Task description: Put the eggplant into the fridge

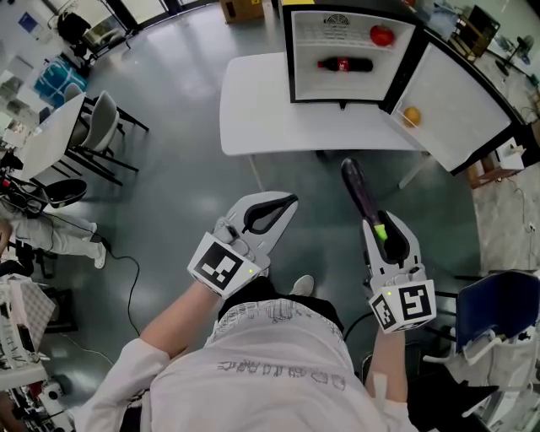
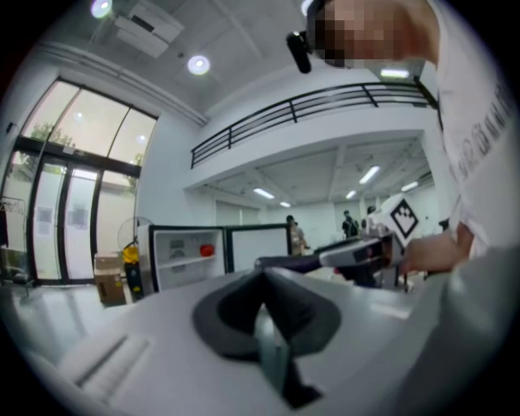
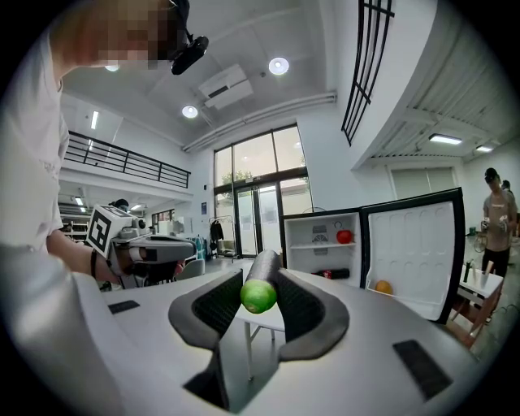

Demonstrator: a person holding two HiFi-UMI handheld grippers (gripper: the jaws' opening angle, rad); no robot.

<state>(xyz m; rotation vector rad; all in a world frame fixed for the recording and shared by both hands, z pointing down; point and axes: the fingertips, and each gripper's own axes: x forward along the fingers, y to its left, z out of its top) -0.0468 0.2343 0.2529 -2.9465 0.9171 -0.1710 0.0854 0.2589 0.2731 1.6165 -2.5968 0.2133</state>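
A long dark purple eggplant (image 1: 360, 191) with a green stem end (image 3: 259, 296) sticks forward out of my right gripper (image 1: 382, 226), which is shut on it near the stem. It points toward the open fridge (image 1: 289, 52) standing on a white table (image 1: 253, 110) ahead. Inside the fridge are a red tomato (image 1: 381, 35) and a cola bottle (image 1: 344, 64); an orange (image 1: 412, 116) sits in the open door (image 1: 460, 105). My left gripper (image 1: 285, 205) hangs beside the right one, shut with nothing in it. The left gripper view shows the fridge (image 2: 187, 256) too.
Grey floor lies between me and the table. Chairs (image 1: 97, 126) and a desk stand at the left, a blue chair (image 1: 498, 308) at the lower right. A cardboard box (image 1: 240, 8) sits behind the table. A person (image 3: 494, 223) stands right of the fridge door.
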